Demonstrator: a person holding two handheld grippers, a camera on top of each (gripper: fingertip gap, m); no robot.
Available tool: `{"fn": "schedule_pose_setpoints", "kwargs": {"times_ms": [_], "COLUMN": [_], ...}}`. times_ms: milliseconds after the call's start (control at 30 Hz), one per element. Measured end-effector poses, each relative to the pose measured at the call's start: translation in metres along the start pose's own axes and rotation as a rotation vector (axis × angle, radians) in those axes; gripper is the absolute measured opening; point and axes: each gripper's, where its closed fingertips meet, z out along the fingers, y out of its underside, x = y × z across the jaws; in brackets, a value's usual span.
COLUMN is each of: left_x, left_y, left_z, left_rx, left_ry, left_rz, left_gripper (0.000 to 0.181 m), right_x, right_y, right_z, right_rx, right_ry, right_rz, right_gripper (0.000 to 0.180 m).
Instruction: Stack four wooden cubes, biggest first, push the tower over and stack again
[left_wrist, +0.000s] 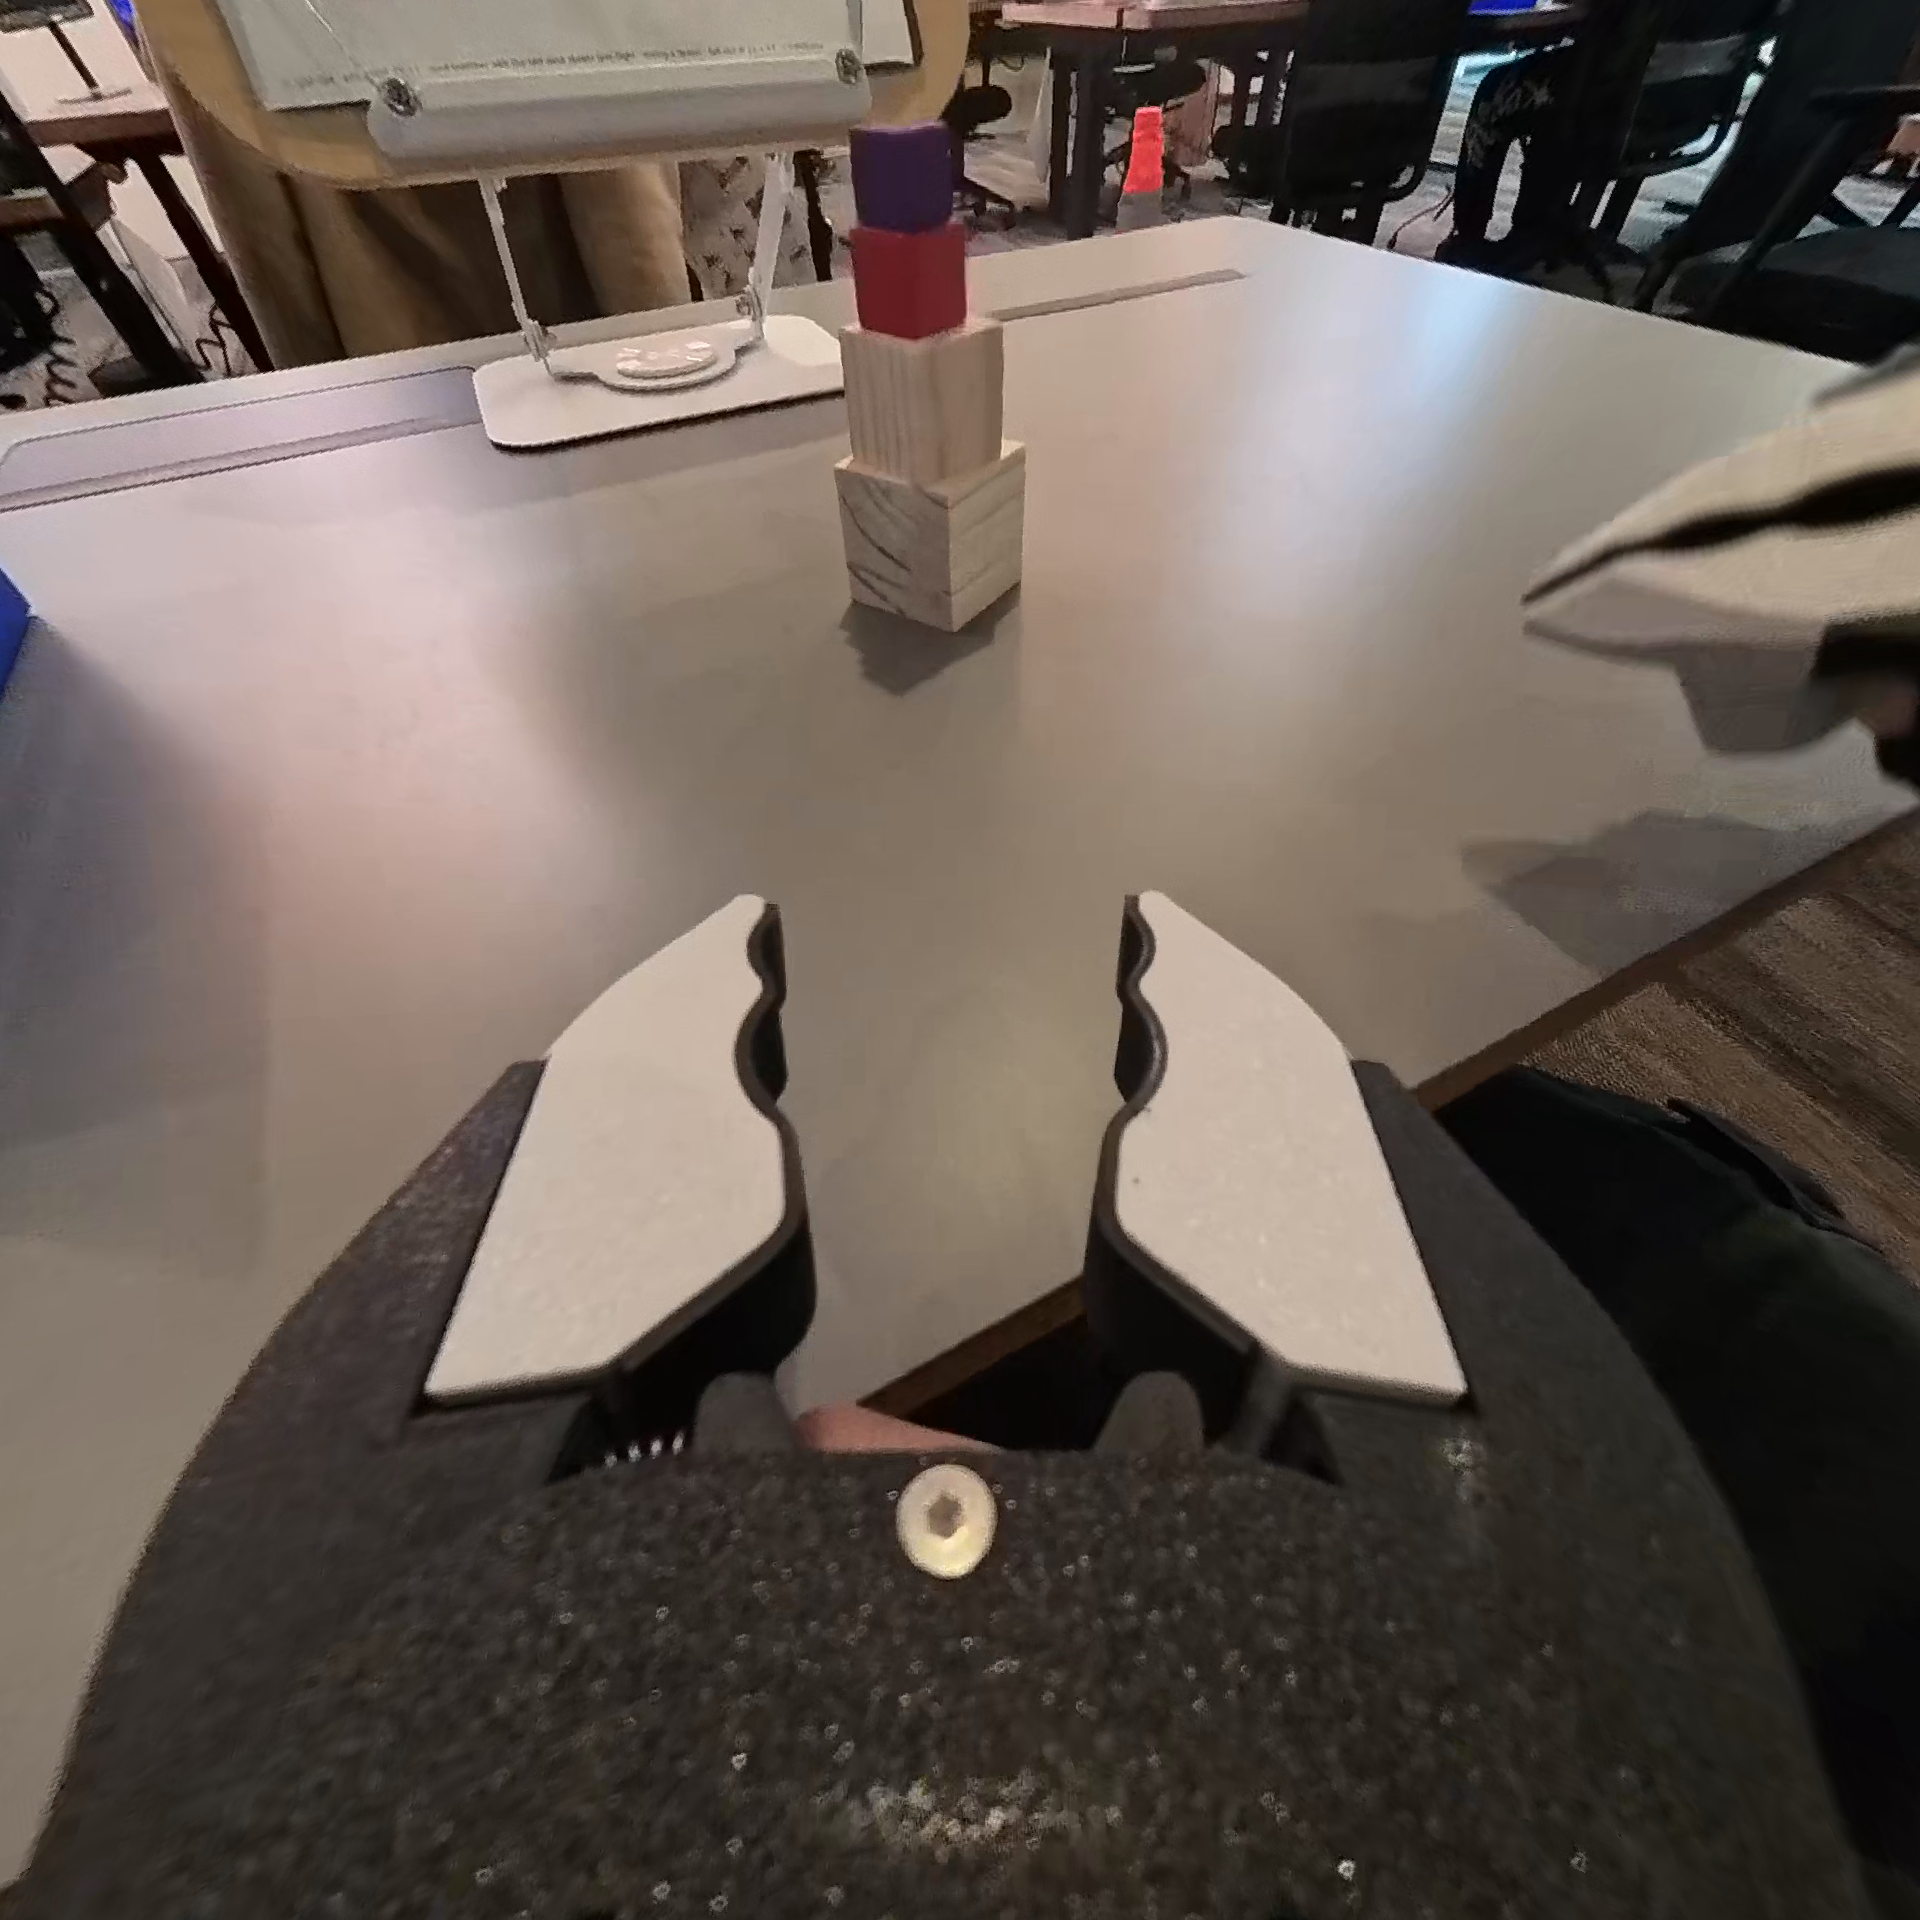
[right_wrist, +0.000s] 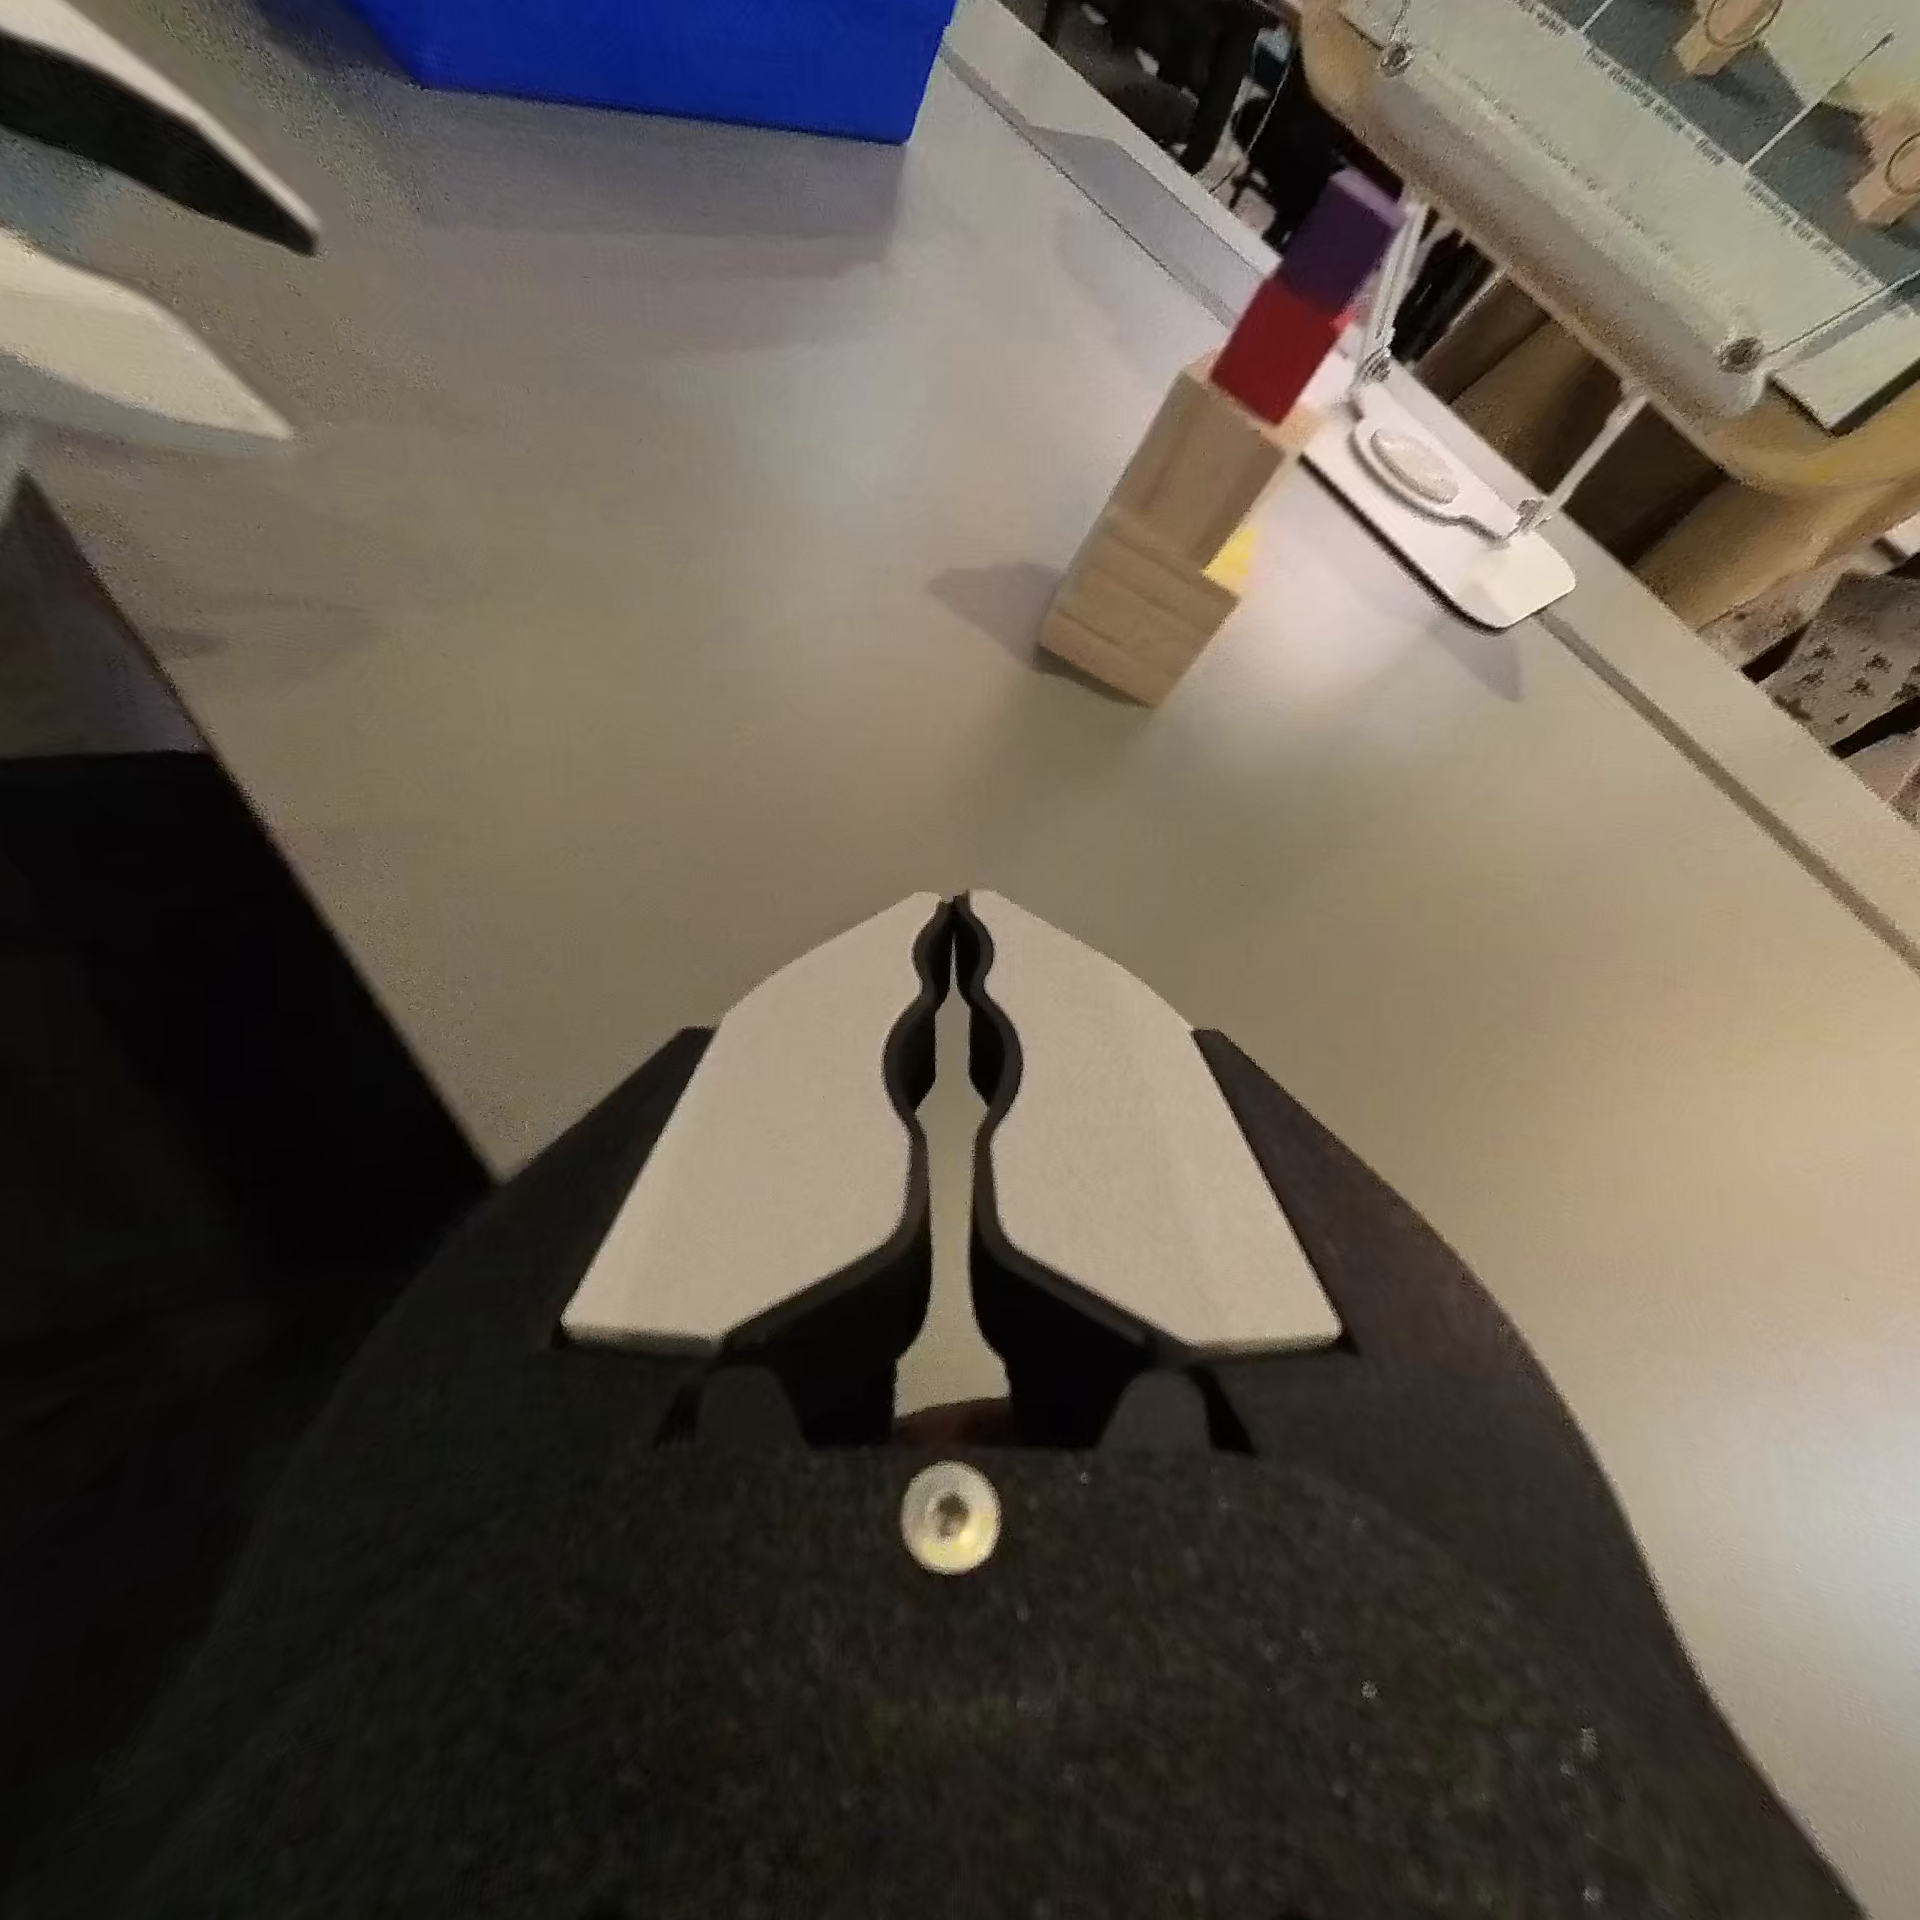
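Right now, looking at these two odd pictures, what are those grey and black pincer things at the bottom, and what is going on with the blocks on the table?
There is no robot here: a person holds a hand-held gripper in each hand, and each carries a camera looking forward along its two fingers.

One picture comes from the left hand-held gripper, whose fingers stand apart with nothing between them. The other comes from the right hand-held gripper, whose fingers are closed together on nothing.

On the grey table stands a finished tower, apart from both grippers: a large plain wooden cube at the bottom, a smaller plain wooden cube on it, then a red cube, then a purple cube on top. Behind it sits a white stand, and a blue box rests at the table's far side.
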Motion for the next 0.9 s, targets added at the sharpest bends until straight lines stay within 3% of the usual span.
{"fn": "schedule_pose_setpoints", "kwargs": {"times_ms": [133, 300, 367, 467, 533, 567, 667, 767, 900], "left_x": [0.004, 0.003, 0.004, 0.001, -0.004, -0.006, -0.008, -0.016, -0.019], "left_y": [0.002, -0.009, -0.011, -0.008, -0.004, -0.002, 0.004, 0.011, 0.012], "left_z": [-0.007, -0.015, -0.017, -0.013, -0.009, -0.007, -0.005, -0.005, -0.002], "left_rx": [-0.003, 0.035, 0.045, 0.046, 0.028, 0.017, -0.012, -0.031, -0.045], "left_ry": [0.004, 0.006, 0.008, -0.016, -0.045, -0.045, -0.012, -0.008, 0.001], "left_rz": [0.032, 0.066, 0.080, 0.126, 0.141, 0.130, 0.082, 0.036, -0.026], "left_gripper": [0.060, 0.057, 0.057, 0.056, 0.054, 0.053, 0.053, 0.053, 0.053], "right_x": [0.035, 0.041, 0.048, 0.074, 0.082, 0.085, 0.072, 0.058, 0.025], "right_y": [0.002, 0.006, 0.002, -0.016, -0.018, -0.018, -0.032, -0.032, -0.014], "right_z": [0.008, 0.038, 0.071, 0.160, 0.212, 0.216, 0.160, 0.094, 0.043], "right_rx": [-0.047, -0.101, -0.126, -0.177, -0.287, -0.327, -0.230, -0.155, -0.154], "right_ry": [-0.040, -0.087, -0.024, 0.063, 0.028, 0.017, -0.039, 0.005, 0.035], "right_rz": [-0.033, -0.112, -0.179, -0.183, -0.187, -0.177, -0.066, -0.081, -0.009], "right_gripper": [0.000, 0.000, 0.000, 0.000, 0.000, 0.000, 0.000, 0.000, 0.000]}}
